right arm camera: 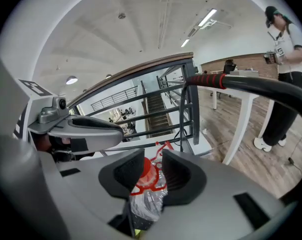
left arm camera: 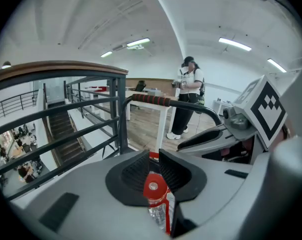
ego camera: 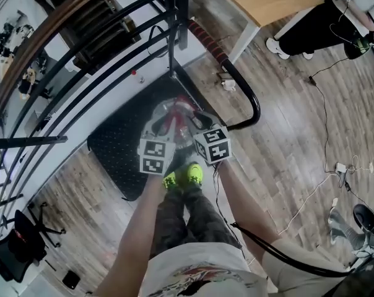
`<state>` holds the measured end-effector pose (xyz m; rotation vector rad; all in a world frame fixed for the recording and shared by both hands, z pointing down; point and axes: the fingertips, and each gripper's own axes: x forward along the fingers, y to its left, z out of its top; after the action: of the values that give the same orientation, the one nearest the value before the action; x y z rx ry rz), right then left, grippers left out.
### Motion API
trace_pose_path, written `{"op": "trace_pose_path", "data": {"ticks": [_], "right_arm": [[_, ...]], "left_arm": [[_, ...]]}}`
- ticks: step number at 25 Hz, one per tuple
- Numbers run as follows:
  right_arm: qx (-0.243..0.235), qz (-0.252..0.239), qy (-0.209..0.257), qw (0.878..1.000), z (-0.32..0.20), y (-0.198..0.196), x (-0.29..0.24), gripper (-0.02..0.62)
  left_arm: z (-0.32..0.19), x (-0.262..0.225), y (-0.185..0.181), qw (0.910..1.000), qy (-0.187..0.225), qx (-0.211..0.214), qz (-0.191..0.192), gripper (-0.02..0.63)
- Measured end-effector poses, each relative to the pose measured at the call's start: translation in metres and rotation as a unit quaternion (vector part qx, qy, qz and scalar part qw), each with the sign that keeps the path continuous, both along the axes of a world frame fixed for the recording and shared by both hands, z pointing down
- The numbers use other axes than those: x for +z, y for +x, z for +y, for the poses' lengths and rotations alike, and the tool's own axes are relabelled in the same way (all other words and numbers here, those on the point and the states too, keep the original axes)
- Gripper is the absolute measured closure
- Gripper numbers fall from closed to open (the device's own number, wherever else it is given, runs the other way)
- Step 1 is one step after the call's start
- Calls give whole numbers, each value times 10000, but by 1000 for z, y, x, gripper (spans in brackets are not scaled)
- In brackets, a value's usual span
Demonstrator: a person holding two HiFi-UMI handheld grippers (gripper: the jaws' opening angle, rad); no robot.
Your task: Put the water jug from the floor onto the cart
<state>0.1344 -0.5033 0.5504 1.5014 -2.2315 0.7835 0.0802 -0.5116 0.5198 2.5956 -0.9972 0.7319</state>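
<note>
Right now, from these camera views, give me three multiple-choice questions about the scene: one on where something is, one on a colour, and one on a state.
1. Where is the water jug?
A. On the wooden table
B. Over the cart's black deck
C. On the staircase

2. What colour is the jug's cap?
A. Blue
B. White
C. Red

3. How is the left gripper?
A. Wide open and empty
B. Shut on the jug's top
C. Out of view

Answers:
1. B, since the head view shows the jug above the deck.
2. C, since both gripper views show a red cap.
3. B, since the narrow jaws pinch red plastic at the jug's top.
</note>
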Motion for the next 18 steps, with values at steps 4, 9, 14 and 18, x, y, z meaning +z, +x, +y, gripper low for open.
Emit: {"op": "trace_pose_path", "data": {"ticks": [4,9,14,18], "right_arm": [[-196,-16,138,9997,6,-11,-22,509],[-252,26,298,9992,21,-15,-50,563],[-204,-50,563,9982,35,-19,-80,565],[-232,-97,687,9973,46,-23,-93,565]], "left_arm": [[8,-20,-7,9999,131,-35,73,568],[31,-45,-4,9993,215,74,294,575],[50,-66,-1,9985,221,83,486,594],[61,-75,2,9981,281,98,533,594]]}}
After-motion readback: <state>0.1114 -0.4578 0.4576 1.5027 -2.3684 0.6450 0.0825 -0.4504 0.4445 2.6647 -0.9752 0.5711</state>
